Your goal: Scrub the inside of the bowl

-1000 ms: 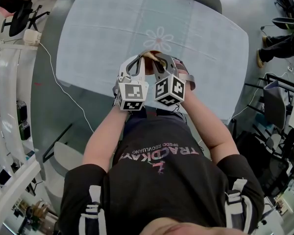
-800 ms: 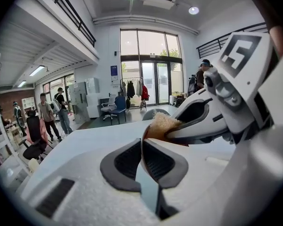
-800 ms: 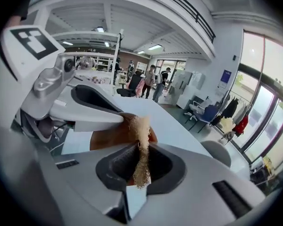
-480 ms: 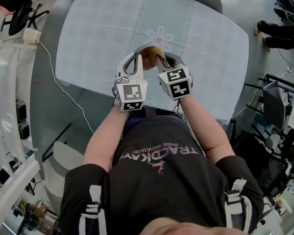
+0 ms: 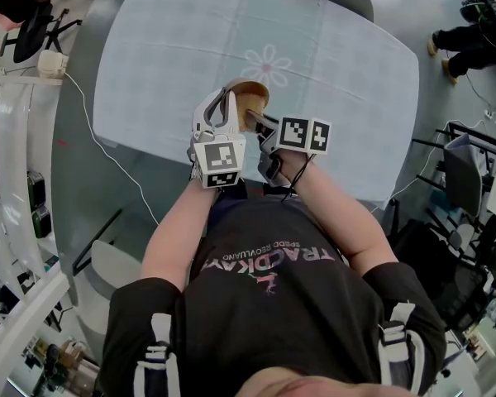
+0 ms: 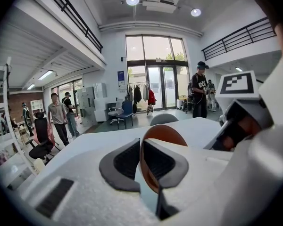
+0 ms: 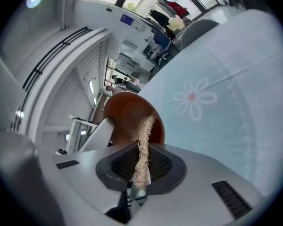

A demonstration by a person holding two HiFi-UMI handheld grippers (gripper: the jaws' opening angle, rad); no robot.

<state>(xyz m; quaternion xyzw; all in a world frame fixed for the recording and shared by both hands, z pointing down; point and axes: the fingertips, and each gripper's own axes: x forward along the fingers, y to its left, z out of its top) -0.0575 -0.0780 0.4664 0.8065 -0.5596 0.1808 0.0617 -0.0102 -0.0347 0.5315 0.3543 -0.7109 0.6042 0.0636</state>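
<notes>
With the left hand-held gripper (image 6: 141, 160) clamped on the rim of the bowl (image 6: 161, 132), tilted near the table's (image 5: 174, 64) front edge, the right hand-held gripper (image 7: 140, 167), pinching a fibre scrubber (image 7: 145, 138), should press it firmly around the inner wall.

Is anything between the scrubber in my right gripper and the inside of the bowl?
Nothing visible. The fibre scrubber in the right gripper points straight into the brown bowl; the left gripper clamps its rim.

Bright, even daylight – fisheye edges warped, corners vignetted.
</notes>
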